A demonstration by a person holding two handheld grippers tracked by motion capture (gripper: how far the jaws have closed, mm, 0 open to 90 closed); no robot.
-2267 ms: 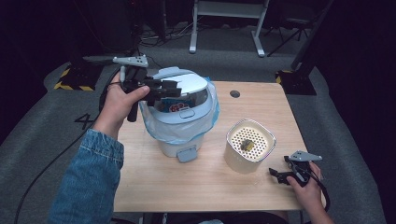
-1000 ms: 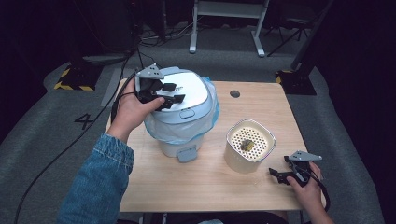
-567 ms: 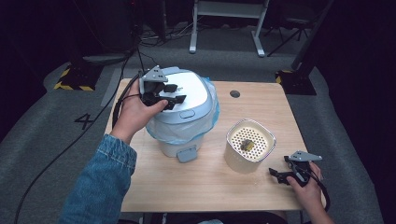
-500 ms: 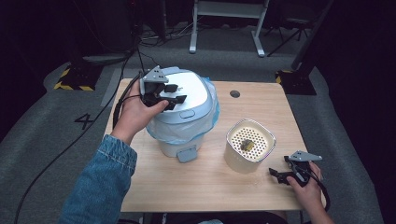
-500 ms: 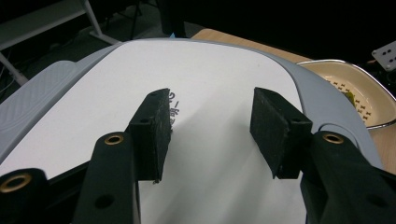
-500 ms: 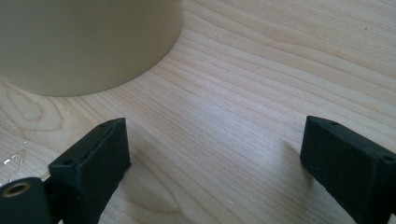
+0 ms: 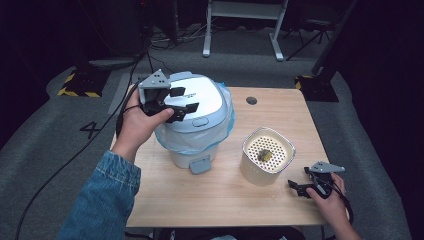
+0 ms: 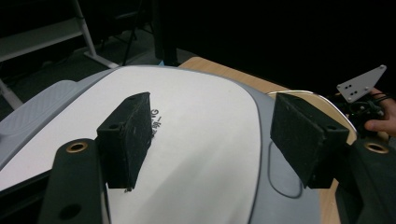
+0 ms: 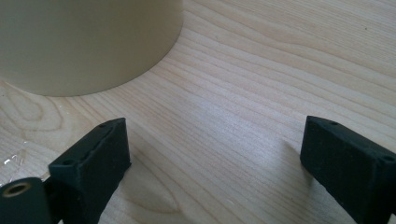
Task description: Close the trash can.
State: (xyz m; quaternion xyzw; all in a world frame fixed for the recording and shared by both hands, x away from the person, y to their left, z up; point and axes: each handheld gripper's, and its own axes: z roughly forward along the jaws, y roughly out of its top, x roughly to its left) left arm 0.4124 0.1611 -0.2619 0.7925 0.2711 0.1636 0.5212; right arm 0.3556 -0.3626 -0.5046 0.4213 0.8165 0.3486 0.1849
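Observation:
A white-and-grey lidded bin [image 7: 210, 100] with a blue bag liner [image 7: 227, 119] stands on the wooden table [image 7: 225, 200]. My left gripper [image 7: 184, 99] hovers just over the lid [image 8: 201, 107], open. Its jaws have just been opening, and only the lid's surface lies under the gap between them [image 8: 217, 135]. To the right of the bin stands a cream container [image 7: 267, 155] with a perforated insert and a small dark bit in it. My right gripper [image 7: 298, 178] rests low on the table at the front right. It is open and empty [image 9: 212, 158], and the container's wall [image 9: 88, 42] lies just ahead of it.
A grey pedal [image 7: 200, 164] juts from the bin's front. A round cable hole [image 7: 251, 100] sits near the table's far edge. The left gripper's cable [image 7: 100, 135] trails off over the floor. A white metal frame [image 7: 240, 30] stands behind the table.
The left gripper has shifted slightly right from the lid's left edge over its top. Its jaws stand wider apart than half a second ago. The right hand has not moved.

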